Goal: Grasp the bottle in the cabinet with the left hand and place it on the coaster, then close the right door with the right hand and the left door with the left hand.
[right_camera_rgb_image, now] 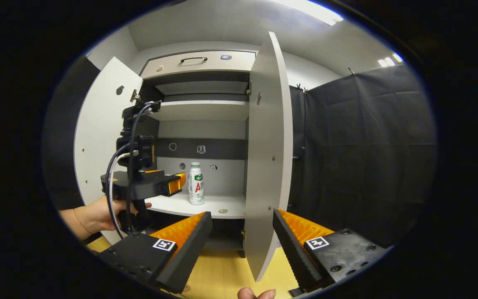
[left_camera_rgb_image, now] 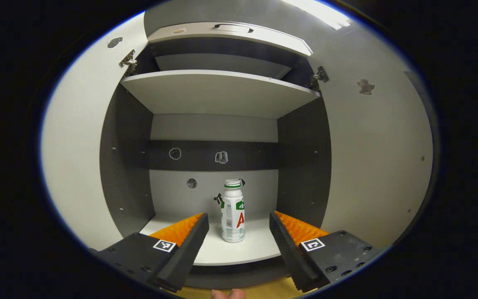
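A: While both cabinet point(left_camera_rgb_image: 218, 89) doors stand swung out, where is the bottle point(left_camera_rgb_image: 233, 211)?

B: Upright on the lower shelf point(left_camera_rgb_image: 239, 249), toward the back, with a white cap and a green band under it. In the left gripper view it stands between the two fingers of the left gripper point(left_camera_rgb_image: 239, 226) but farther in, touching neither.

A: So that claw is spread?

B: Yes, its jaws are wide apart with nothing between them. In the right gripper view you see the same tool point(right_camera_rgb_image: 168, 185) from the side, held by a hand point(right_camera_rgb_image: 102, 214), its tips just beside the bottle point(right_camera_rgb_image: 196, 183) at the front of the shelf opening.

A: And the right gripper point(right_camera_rgb_image: 242, 226)?

B: Also gaping and empty. It hangs in front of the cabinet, over the yellow wooden surface point(right_camera_rgb_image: 222, 272), and the edge of the right door point(right_camera_rgb_image: 269, 158) stands between its fingers, farther off, not touched.

A: The left door point(right_camera_rgb_image: 98, 137)?

B: Swung out to the left, behind the hand. A drawer point(right_camera_rgb_image: 199, 63) with a dark handle sits above the shelves.
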